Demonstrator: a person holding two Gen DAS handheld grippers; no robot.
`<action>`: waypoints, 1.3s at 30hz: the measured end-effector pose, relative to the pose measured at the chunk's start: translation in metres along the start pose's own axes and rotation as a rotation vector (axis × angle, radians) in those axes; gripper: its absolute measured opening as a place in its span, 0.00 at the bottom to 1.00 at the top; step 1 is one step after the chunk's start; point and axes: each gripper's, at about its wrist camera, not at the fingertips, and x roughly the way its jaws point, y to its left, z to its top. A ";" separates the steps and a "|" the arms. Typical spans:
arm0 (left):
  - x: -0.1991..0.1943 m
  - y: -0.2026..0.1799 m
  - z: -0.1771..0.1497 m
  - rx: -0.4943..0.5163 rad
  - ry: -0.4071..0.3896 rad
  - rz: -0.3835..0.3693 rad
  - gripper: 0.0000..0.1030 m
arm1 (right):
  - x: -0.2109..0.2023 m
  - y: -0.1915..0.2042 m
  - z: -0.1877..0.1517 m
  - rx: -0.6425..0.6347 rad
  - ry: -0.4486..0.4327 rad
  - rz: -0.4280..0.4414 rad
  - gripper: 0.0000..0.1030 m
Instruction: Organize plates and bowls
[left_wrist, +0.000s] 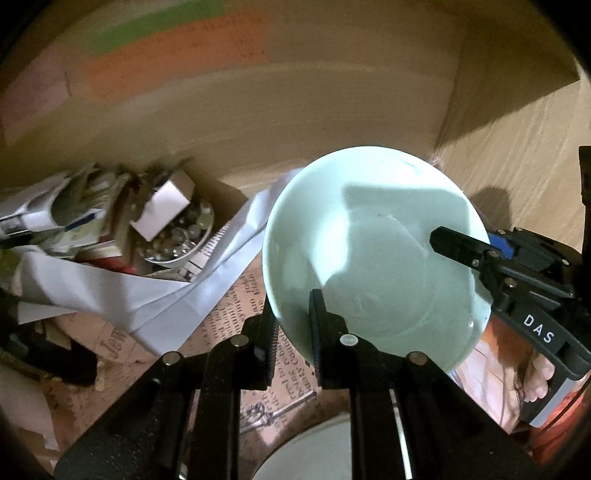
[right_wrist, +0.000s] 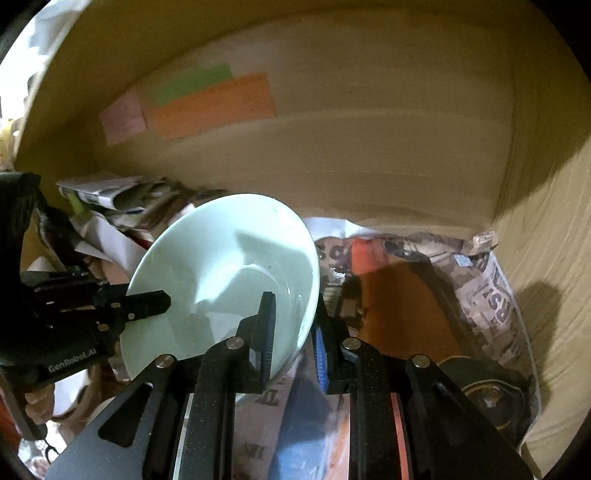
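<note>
My left gripper (left_wrist: 293, 332) and right gripper (right_wrist: 293, 339) each pinch the pale green bowl's (left_wrist: 373, 254) rim on opposite sides, sharing its weight inside the cardboard box (right_wrist: 369, 147).

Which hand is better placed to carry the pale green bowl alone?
Neither clearly. Both tongs, left and right, are shut on opposite edges of the bowl. I lean left: another pale dish lies just below it.

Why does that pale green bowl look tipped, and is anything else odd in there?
The pale green ceramic bowl hangs tilted off the floor, pinched at opposite rim edges by the left gripper and right gripper. Behind it, crumpled white paper and a small dish of glass beads lie jumbled. No damage visible.
</note>
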 end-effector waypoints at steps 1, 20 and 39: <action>-0.003 -0.001 -0.002 -0.003 -0.010 0.002 0.15 | -0.003 0.002 0.000 -0.003 -0.005 0.003 0.16; -0.071 0.051 -0.058 -0.083 -0.128 0.023 0.15 | -0.033 0.081 -0.014 -0.086 -0.046 0.069 0.17; -0.119 0.111 -0.136 -0.202 -0.152 0.114 0.15 | -0.020 0.163 -0.037 -0.172 0.009 0.189 0.17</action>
